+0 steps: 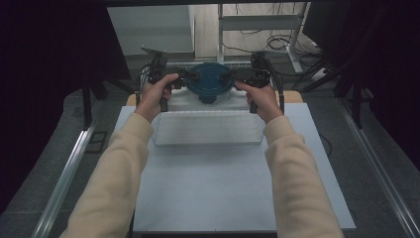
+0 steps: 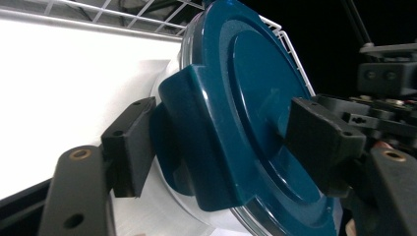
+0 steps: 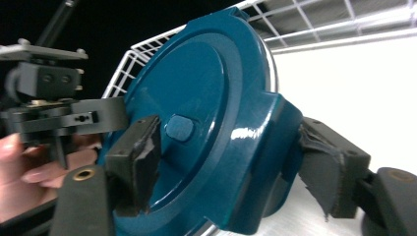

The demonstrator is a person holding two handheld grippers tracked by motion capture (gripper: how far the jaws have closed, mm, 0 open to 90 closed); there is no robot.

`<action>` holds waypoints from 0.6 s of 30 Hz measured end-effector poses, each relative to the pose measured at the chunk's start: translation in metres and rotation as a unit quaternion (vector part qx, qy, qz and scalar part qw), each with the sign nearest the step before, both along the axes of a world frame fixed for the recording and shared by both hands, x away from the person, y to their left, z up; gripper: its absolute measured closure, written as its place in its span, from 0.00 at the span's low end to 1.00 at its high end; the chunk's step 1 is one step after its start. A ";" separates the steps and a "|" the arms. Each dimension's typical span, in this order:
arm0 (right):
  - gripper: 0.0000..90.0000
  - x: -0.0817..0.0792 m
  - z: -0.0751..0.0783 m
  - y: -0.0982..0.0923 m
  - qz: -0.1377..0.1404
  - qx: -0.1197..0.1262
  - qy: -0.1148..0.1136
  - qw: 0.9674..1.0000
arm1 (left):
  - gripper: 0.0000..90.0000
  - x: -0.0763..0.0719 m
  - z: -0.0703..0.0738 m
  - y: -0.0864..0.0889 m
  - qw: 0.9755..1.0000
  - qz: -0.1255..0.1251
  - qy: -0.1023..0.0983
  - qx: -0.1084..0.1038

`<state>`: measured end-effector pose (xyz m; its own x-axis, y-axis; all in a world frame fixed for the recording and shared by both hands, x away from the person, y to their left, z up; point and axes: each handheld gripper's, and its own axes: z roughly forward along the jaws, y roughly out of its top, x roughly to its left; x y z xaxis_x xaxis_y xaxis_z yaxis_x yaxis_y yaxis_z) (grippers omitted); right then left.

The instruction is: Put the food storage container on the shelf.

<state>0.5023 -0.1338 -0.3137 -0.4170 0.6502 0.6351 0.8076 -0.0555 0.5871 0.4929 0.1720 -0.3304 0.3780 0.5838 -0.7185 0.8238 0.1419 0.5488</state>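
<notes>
Sitting between the two grippers at the far side of the table is a round container with a dark teal lid (image 1: 210, 82), its clear body (image 1: 212, 99) just showing below the lid, and it is held above the far edge of a white wire basket (image 1: 208, 128). In the left gripper view the lid (image 2: 246, 108) stands tilted, one of its thick side tabs (image 2: 196, 142) lying between the black jaws; the pads bracket the tab, one at its outer face and one over the lid's top, but whether they press is hard to say, with the jaws set only part-way apart. The left gripper (image 1: 179, 75) comes in from the lid's left side, the person's left hand (image 1: 154, 96) wrapped round its handle. The right gripper (image 1: 236, 75) meets the lid from the opposite side, right hand (image 1: 262, 101) on its handle. In the right gripper view the lid's (image 3: 196, 113) other tab (image 3: 268, 147) sits between the jaws, the frayed pad (image 3: 322, 167) close by it and the other pad (image 3: 137, 157) over the lid's top face; the gap looks wide, and contact cannot be told for sure. Cream sleeves (image 1: 119, 178) run back over the pale blue table (image 1: 213, 193).
</notes>
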 end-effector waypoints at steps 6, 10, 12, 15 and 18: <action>0.21 -0.019 0.015 0.009 -0.015 -0.101 -0.084 0.991 | 0.19 -0.011 0.011 0.004 0.997 0.051 -0.043 0.037; 0.20 -0.033 0.024 -0.002 -0.010 -0.117 -0.118 0.986 | 0.19 -0.030 0.021 0.008 0.994 0.044 -0.081 0.063; 0.21 -0.043 0.026 -0.009 -0.006 -0.115 -0.136 0.984 | 0.19 -0.041 0.024 0.010 0.992 0.037 -0.094 0.069; 0.21 -0.062 0.026 -0.021 0.010 -0.107 -0.160 0.981 | 0.19 -0.064 0.022 0.014 0.988 0.030 -0.119 0.094; 0.21 -0.083 0.022 -0.033 0.027 -0.096 -0.175 0.979 | 0.20 -0.088 0.013 0.018 0.986 0.022 -0.131 0.101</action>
<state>0.4196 -0.1665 -0.2922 -0.6243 0.7150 0.3147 0.5537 0.1209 0.8239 0.4051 0.1902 -0.3169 0.5052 0.7258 -0.4669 0.6462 0.0406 0.7621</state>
